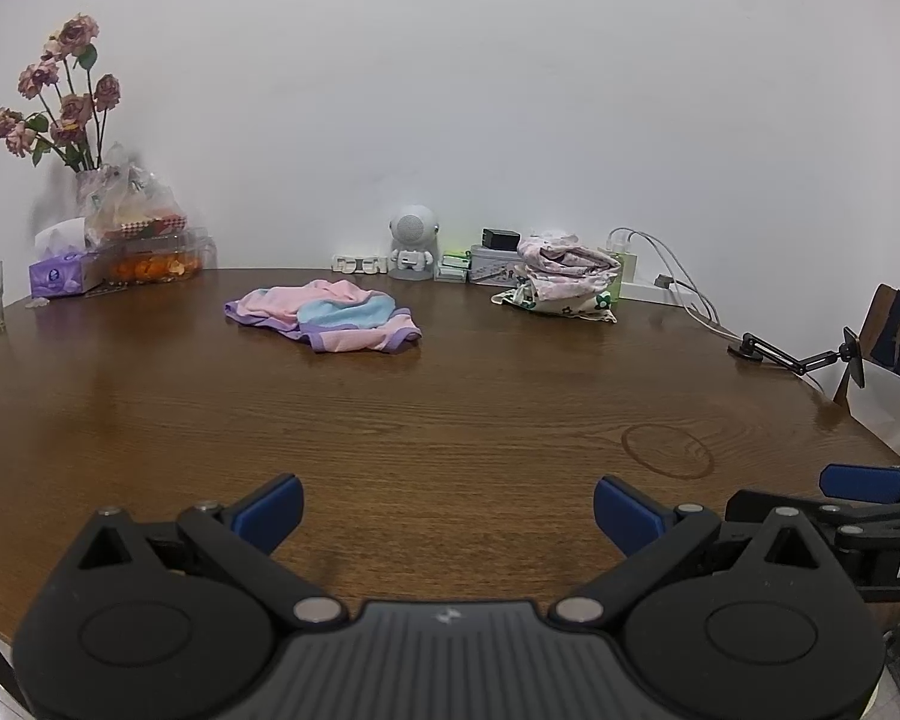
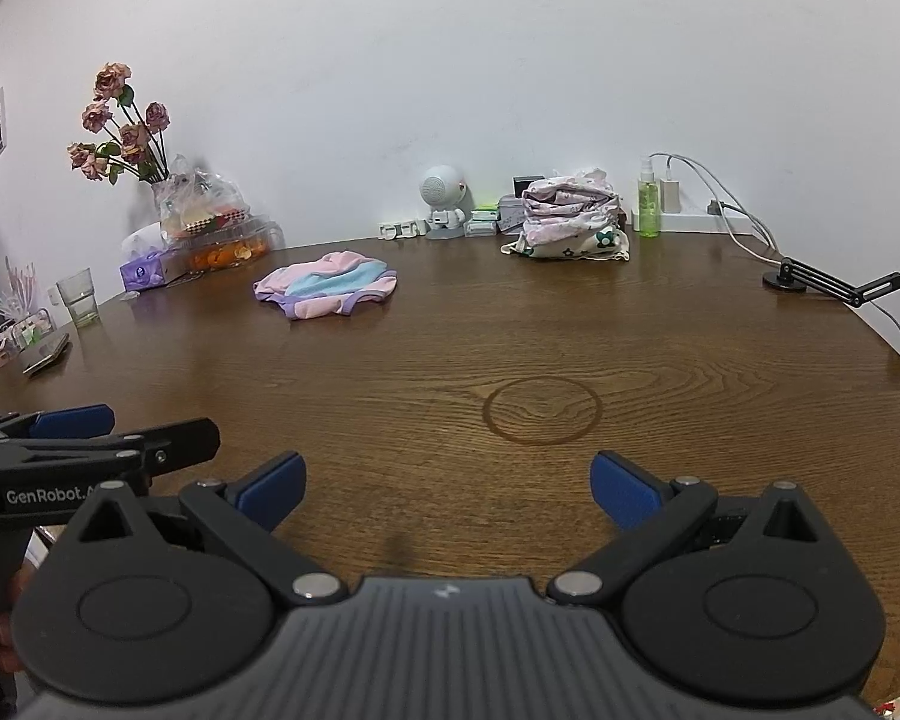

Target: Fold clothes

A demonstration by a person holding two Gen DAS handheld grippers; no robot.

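Note:
A crumpled pink, light-blue and purple garment [image 1: 324,315] [image 2: 327,288] lies on the far left part of the brown wooden table [image 1: 450,420] [image 2: 630,360]. A stack of folded pink floral clothes [image 1: 564,276] [image 2: 570,216] rests at the far edge by the wall. My left gripper [image 1: 448,513] hovers open over the near edge, nothing between its blue pads. My right gripper [image 2: 445,489] is also open and empty, just to the right of the left one. Both stand well short of the garment.
Along the wall stand a vase of dried roses [image 1: 60,102], a tissue box [image 1: 60,276], a plastic food container [image 1: 150,258], a small white robot figure [image 1: 413,243], a green spray bottle [image 2: 648,204] and charger cables [image 2: 732,204]. A glass [image 2: 79,297] and phone lie left; a black clamp arm [image 2: 834,285] right.

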